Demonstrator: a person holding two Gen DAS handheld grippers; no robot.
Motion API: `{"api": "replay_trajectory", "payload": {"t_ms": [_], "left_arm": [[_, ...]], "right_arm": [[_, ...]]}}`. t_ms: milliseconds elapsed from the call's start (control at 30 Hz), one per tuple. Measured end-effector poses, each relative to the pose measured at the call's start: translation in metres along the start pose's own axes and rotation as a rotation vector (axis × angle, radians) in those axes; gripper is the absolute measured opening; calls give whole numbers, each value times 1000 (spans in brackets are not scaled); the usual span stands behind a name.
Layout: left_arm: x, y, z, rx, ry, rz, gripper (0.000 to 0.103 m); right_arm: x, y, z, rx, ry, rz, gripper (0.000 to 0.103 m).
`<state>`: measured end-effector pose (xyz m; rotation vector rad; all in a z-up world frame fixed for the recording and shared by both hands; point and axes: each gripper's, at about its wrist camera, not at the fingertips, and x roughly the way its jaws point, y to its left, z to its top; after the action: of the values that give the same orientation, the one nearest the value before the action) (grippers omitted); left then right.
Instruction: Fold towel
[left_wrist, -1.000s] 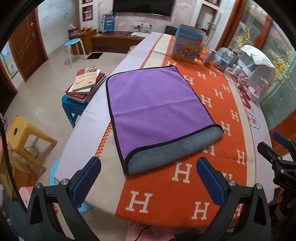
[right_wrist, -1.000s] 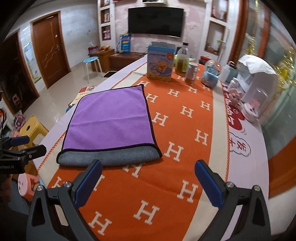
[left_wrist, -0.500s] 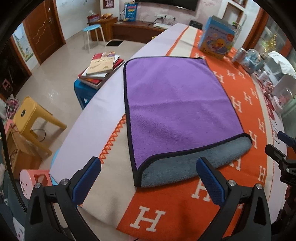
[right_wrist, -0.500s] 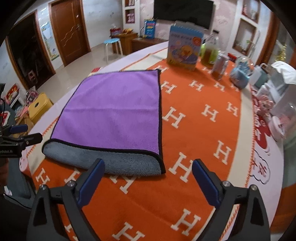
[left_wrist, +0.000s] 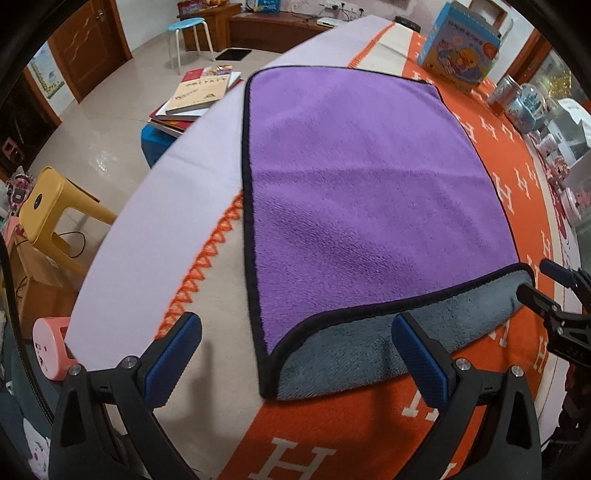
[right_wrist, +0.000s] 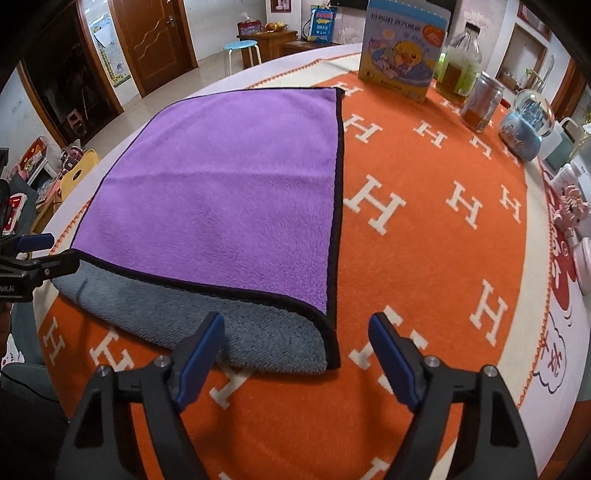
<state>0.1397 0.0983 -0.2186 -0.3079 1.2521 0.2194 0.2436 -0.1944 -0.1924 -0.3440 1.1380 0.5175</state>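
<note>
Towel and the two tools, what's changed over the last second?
Both tools moved in toward the near edge of the towel: the left tool at its left corner, the right tool at its right corner. Both stayed open, gripping nothing. The towel lies as before.

A glossy pale tiled floor (left_wrist: 107, 122) reflects the room's light beside the long surface (left_wrist: 147, 236), which is draped in an orange cloth (right_wrist: 436, 236) patterned with white H letters and bordered in cream and lilac. A brown wooden door (right_wrist: 147, 40) stands in the far wall, with a low wooden cabinet (left_wrist: 273, 26) along that wall and a light-blue round stool (left_wrist: 184, 27) on white legs before it. Nearer, books (left_wrist: 201, 92) are stacked on a blue stool (left_wrist: 155, 140) — a yellow plastic stool (left_wrist: 51, 206) stands just past it. Open shelving (right_wrist: 524, 55) lines the right side.
</note>
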Motion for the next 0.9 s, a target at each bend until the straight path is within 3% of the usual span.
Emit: {"api": "replay_trajectory", "payload": {"t_ms": [267,433,767,900], "left_arm": [[14,-14,3,2,34,-27,95],[15,-22,2,3,34,-28,84],[3,-7,-5,-30,18,1,51],[-1,-4,-9,-45,25,-21,40]], "right_arm": [[8,-2,-2,14,17,35,58],[6,-2,-2,9,8,37,44],[-4,-5,-7,12,0,29,26],[-9,-6,-9,13,-8,12,21]]}}
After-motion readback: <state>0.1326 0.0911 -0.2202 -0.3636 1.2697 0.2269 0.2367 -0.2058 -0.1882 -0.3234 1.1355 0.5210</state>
